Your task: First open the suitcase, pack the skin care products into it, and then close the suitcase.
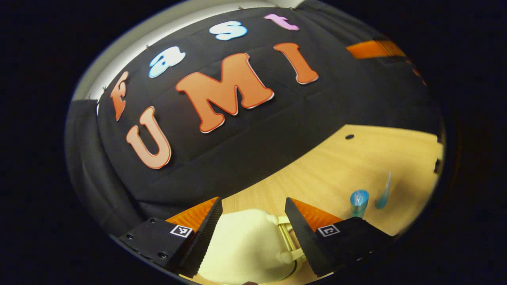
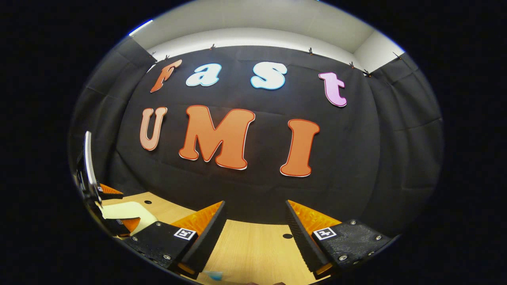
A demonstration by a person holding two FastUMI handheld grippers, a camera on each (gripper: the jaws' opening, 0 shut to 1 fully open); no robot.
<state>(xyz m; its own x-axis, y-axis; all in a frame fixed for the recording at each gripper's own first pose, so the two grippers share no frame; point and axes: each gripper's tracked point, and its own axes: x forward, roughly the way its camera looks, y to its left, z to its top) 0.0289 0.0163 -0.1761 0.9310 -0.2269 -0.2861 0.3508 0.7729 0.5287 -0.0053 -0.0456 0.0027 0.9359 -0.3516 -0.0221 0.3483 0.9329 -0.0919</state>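
In the left gripper view the left claw is spread, its fingers on either side of the cream suitcase lying on the wooden bench without pressing on it; a blue bottle and a blue tube stand on the bench just right of it. In the right gripper view the right claw is spread over bare bench and holds nothing. The left claw and suitcase show far off at the left edge there.
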